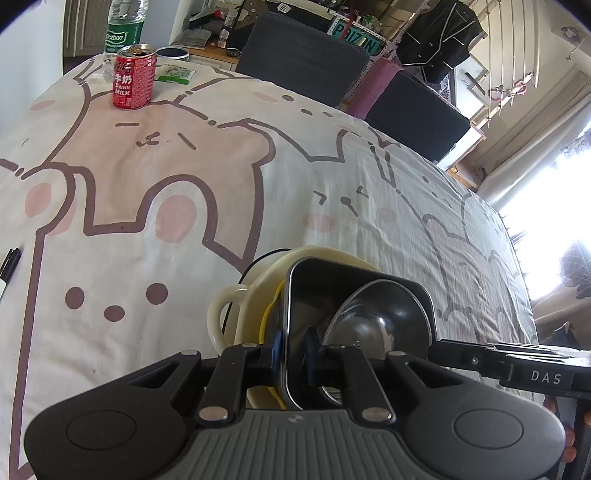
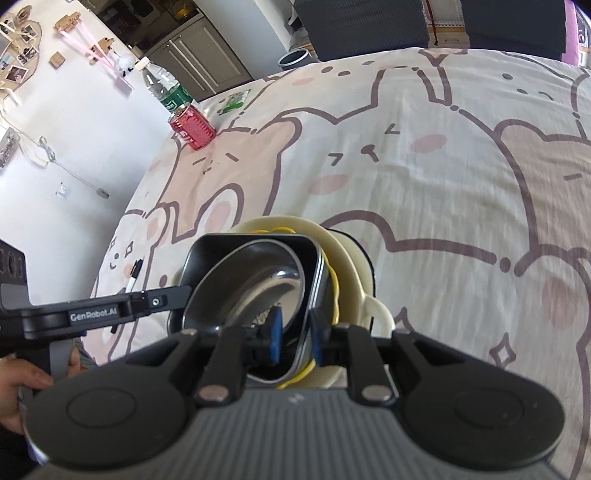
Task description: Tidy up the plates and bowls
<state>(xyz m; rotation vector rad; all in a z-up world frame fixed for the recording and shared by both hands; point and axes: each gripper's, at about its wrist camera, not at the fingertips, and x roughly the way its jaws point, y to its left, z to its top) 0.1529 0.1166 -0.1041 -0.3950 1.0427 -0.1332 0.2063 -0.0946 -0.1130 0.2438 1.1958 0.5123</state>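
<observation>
Four dishes sit nested in one stack on the bench [image 1: 184, 192]. A round steel bowl [image 1: 373, 325] lies inside a dark square steel bowl [image 1: 354, 273]. That sits in a yellow dish [image 1: 266, 317], which sits in a cream bowl with a handle [image 1: 229, 314].

One wall of the square bowl stands between the jaws of the left gripper [image 1: 293, 350], with one blue pad outside and one inside. The jaws are only a little open, and the pads sit right at the wall; I cannot tell if they press on it.

The right gripper [image 2: 295, 341] is the same on the other wall, one pad on each side.

Far off stand a red milk can [image 1: 133, 79] and a water bottle [image 1: 123, 26]. A marker pen [image 2: 133, 275] lies near the bench edge.
</observation>
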